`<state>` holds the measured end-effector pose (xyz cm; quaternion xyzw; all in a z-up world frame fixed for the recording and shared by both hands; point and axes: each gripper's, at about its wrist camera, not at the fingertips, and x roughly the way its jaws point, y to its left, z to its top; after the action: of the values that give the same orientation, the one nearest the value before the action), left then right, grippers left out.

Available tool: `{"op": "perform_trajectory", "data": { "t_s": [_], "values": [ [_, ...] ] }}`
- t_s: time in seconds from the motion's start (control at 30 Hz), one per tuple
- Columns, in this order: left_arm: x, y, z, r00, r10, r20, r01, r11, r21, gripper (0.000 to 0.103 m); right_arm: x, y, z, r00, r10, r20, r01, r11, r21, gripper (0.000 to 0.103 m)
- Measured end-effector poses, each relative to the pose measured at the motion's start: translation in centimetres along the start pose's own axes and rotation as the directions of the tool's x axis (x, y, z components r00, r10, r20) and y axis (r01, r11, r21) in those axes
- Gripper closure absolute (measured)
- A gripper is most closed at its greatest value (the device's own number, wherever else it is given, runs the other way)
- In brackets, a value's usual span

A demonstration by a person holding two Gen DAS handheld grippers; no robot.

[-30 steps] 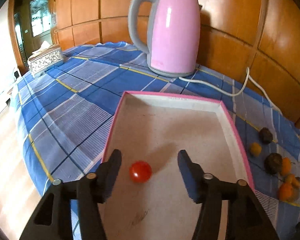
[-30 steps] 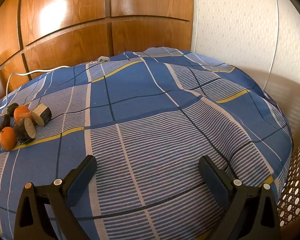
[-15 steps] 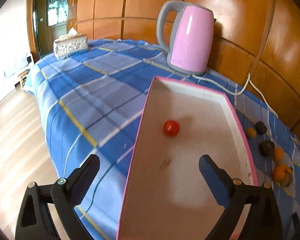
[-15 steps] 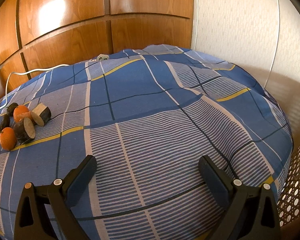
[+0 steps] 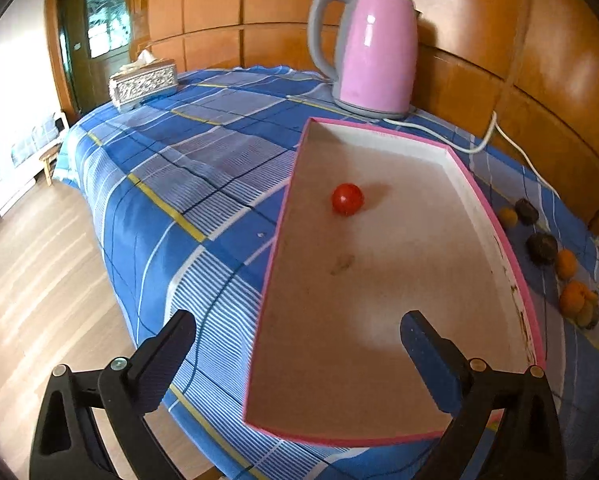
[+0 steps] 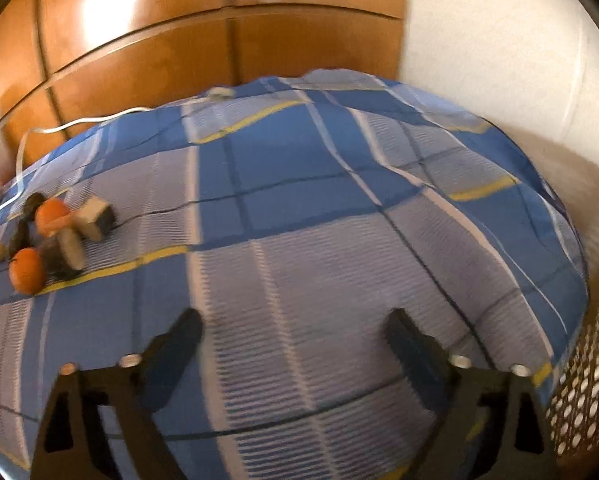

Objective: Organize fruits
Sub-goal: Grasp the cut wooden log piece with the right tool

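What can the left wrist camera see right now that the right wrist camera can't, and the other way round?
Only the left wrist view shows the pink tray with one red tomato in it, the pink kettle, the tissue box, the wood floor and the empty left tool.

Only the right wrist view shows the white wall, the perforated basket and the right tool, closing with nothing between its jaws.

Both show the blue checked cloth, the white cord and the pile of orange and dark fruits.

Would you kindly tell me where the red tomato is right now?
In the left wrist view, the red tomato lies alone inside the pink-rimmed tray, towards its far end, below the pink kettle.
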<state>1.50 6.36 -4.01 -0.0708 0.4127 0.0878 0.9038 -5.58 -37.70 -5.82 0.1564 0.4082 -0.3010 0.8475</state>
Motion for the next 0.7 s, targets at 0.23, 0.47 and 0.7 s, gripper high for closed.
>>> {"op": "perform_trajectory", "data": {
  "t_s": [0.23,0.47,0.7],
  "values": [
    [-0.4,-1.6,-0.3,0.999,-0.042,0.015,0.041,0.995,0.091,0.000,0.0,3.7,1.9,0.983,0.181,-0.034,-0.183,0.981,-0.065,0.040],
    [-0.2,-1.6,-0.2,0.998,-0.055,-0.001,0.055,0.995,0.082,0.000,0.8,6.8,5.3,0.958,0.280,-0.067,-0.285,0.955,-0.079,0.051],
    [0.1,-1.1,-0.1,0.998,-0.062,-0.008,0.062,0.996,0.058,0.000,2.8,9.0,7.9,0.927,0.346,-0.146,-0.360,0.930,-0.078,0.051]
  ]
}}
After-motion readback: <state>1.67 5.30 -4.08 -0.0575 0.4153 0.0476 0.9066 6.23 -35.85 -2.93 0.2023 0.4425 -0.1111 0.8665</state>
